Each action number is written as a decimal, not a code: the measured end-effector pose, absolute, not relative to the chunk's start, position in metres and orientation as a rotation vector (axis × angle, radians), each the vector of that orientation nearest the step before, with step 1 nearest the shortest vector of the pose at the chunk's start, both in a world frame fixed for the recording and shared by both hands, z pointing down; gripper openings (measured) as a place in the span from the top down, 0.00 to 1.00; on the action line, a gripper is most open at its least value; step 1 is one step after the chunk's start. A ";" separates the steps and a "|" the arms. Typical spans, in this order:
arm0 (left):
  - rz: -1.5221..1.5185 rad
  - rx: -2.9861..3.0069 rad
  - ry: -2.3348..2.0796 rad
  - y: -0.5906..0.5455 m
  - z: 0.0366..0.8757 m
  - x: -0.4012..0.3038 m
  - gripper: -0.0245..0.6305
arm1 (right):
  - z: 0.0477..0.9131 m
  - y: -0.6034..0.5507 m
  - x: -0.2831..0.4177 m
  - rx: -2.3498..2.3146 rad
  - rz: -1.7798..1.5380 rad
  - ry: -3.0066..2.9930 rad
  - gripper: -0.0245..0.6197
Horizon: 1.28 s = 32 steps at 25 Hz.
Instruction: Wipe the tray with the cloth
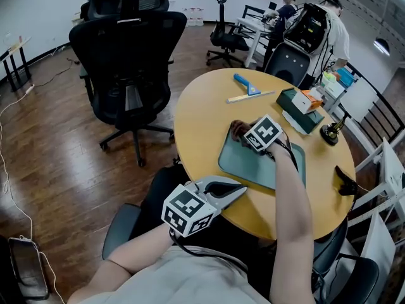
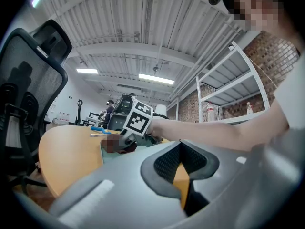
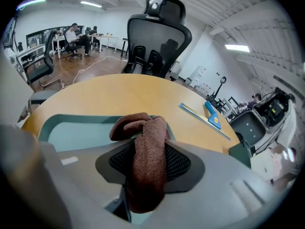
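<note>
A grey-green tray (image 1: 253, 168) lies on the round wooden table (image 1: 202, 116), toward its near right side. My right gripper (image 1: 245, 135) is over the tray's far left corner, shut on a brown cloth (image 1: 238, 130). In the right gripper view the cloth (image 3: 146, 151) hangs bunched between the jaws above the tray (image 3: 71, 132). My left gripper (image 1: 236, 190) hovers at the table's near edge, just short of the tray, jaws together with nothing held. From the left gripper view (image 2: 183, 171) the right gripper (image 2: 125, 140) and the cloth (image 2: 116, 145) show across the tray.
A blue-handled scraper (image 1: 247, 84) and a pale strip (image 1: 250, 97) lie at the table's far side. A green box (image 1: 300, 111) with small items stands at the right. A black office chair (image 1: 130, 62) stands left of the table. People work at desks behind.
</note>
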State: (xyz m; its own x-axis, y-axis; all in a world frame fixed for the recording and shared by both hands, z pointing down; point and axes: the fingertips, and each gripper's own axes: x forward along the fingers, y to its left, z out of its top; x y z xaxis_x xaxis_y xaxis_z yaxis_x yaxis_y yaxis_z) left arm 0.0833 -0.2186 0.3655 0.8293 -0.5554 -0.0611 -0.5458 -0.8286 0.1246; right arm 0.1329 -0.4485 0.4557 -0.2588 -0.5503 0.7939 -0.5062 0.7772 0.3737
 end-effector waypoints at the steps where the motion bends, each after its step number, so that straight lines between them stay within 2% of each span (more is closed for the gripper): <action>1: -0.148 2.905 -0.873 -0.217 0.365 0.084 0.96 | 0.456 -0.447 0.140 0.814 -0.034 -1.912 0.71; 26: -0.159 2.932 -0.713 -0.215 0.356 0.113 0.96 | 0.456 -0.418 0.350 1.227 0.174 -1.708 0.71; 32: -0.155 2.938 -0.695 -0.216 0.355 0.119 0.96 | 0.455 -0.413 0.373 1.299 0.171 -1.699 0.71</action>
